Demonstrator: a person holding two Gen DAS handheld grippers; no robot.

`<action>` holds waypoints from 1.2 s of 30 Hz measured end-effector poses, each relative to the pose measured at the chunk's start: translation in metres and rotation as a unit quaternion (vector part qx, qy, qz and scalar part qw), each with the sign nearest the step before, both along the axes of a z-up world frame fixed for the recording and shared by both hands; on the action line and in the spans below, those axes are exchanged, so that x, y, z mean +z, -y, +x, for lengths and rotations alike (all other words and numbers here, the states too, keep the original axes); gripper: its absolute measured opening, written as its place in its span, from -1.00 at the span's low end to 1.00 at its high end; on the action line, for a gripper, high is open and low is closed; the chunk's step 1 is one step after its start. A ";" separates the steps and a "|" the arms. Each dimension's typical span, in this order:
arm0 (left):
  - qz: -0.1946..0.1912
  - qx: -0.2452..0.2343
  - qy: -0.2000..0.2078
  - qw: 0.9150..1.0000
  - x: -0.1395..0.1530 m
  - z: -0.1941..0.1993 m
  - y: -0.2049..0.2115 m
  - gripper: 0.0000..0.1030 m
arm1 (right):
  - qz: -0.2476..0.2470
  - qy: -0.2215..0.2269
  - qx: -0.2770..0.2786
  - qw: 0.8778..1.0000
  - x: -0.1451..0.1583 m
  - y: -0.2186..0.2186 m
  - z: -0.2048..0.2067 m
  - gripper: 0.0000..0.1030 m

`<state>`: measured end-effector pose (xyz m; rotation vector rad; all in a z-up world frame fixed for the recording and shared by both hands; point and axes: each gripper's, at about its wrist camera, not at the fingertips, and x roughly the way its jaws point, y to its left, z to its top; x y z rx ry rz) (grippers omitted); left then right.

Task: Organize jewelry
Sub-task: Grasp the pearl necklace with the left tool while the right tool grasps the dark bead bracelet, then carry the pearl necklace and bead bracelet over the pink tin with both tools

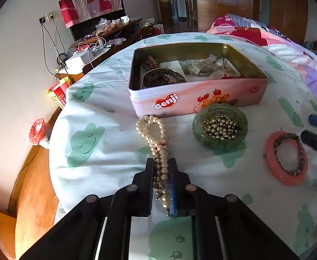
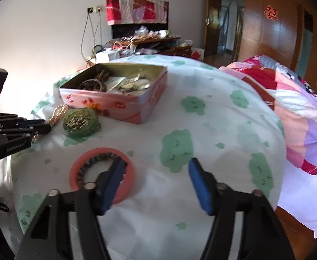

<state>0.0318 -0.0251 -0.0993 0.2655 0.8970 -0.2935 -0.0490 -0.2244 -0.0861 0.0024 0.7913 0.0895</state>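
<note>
A pearl necklace [image 1: 156,134] lies doubled on the white cloth in front of the pink tin [image 1: 197,95]. My left gripper [image 1: 161,162] is shut on its near end, the pearls pinched between the pads. Right of it stands a green glass bowl [image 1: 196,127] of gold beads [image 1: 220,127]. Further right a brown bead bracelet [image 1: 286,135] rests inside a pink ring [image 1: 269,151]. My right gripper [image 2: 156,161] is open above the cloth with nothing between its fingers. Its left finger covers part of the bracelet [image 2: 93,159] and the ring [image 2: 73,173].
The open tin [image 2: 119,106] holds brown bead strings, a bangle and papers. A patchwork quilt [image 2: 299,112] lies on the right. A cluttered desk [image 1: 106,36] with cables stands behind. A red and yellow box [image 1: 58,93] sits past the cloth's left edge, above a wooden surface [image 1: 34,184].
</note>
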 end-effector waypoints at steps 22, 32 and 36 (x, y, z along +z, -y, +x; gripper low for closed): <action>-0.042 -0.017 0.004 0.999 0.014 -0.004 -0.003 -0.89 | 0.016 -0.005 0.050 0.999 0.004 -0.025 0.002 -0.66; -0.042 -0.020 -0.003 0.999 0.010 -0.003 -0.002 -0.89 | -0.034 -0.034 0.068 0.997 -0.012 -0.036 0.010 -0.66; -0.042 -0.023 -0.001 0.999 0.011 -0.003 -0.001 -0.89 | -0.018 -0.019 0.063 0.998 -0.003 -0.030 0.009 -0.82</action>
